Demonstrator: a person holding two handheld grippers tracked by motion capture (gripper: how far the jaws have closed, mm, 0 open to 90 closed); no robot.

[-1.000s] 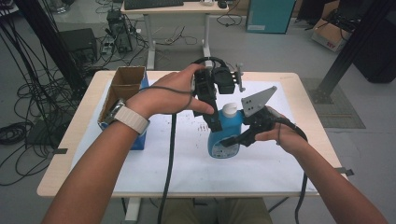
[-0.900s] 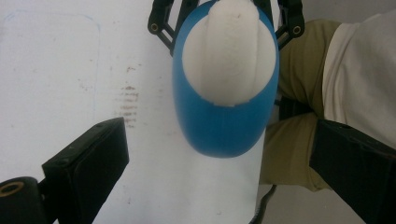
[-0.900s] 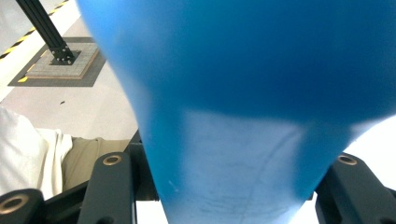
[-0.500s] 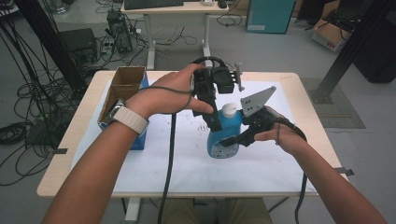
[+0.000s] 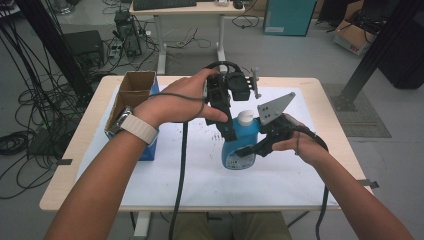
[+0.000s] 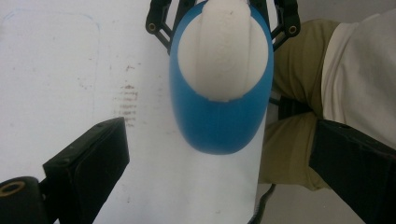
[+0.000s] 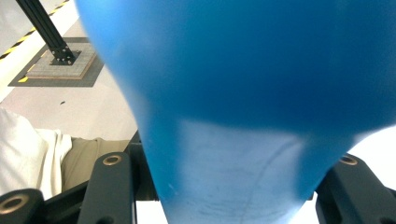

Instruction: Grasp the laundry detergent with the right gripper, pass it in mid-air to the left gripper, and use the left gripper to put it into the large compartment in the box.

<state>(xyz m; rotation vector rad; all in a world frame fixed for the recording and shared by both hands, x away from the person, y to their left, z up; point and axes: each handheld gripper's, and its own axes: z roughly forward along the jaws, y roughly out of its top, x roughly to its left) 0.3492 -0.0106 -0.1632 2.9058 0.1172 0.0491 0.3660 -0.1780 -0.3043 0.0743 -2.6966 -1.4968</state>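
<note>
1. Little differs from a second ago: both hands sit where they were and the blue bottle (image 5: 240, 146) stands upright in the same spot on the white sheet (image 5: 200, 170) near the middle of the table (image 5: 75, 165). I take this as a pause between clamping the bottle and working on its top.

2. The right gripper (image 5: 250, 150) comes in from the right, its jaws clamped on the lower body of the bottle and holding it steady as before.

3. The left gripper (image 5: 227, 132) hangs above the bottle and points down, its jaws spread wide and touching nothing. The white cap (image 5: 245, 118) is just beside it in the high view.

4. Judging from this, the bottle is braced and the next move is for the left gripper to come down on the cap; the cap is still on.

5. The left gripper view looks straight down on the cap (image 6: 223, 51) and the blue shoulder (image 6: 219, 126), which lie ahead of the two open jaws, not between them. That gap is hard to read from the high view.

6. The right gripper view presses close on the bottle wall (image 7: 243, 93), with a jaw at either side of it, which confirms the grip.

7. The high view alone takes in the cardboard box (image 5: 131, 95) at the left of the table, well apart from the bottle.
</note>
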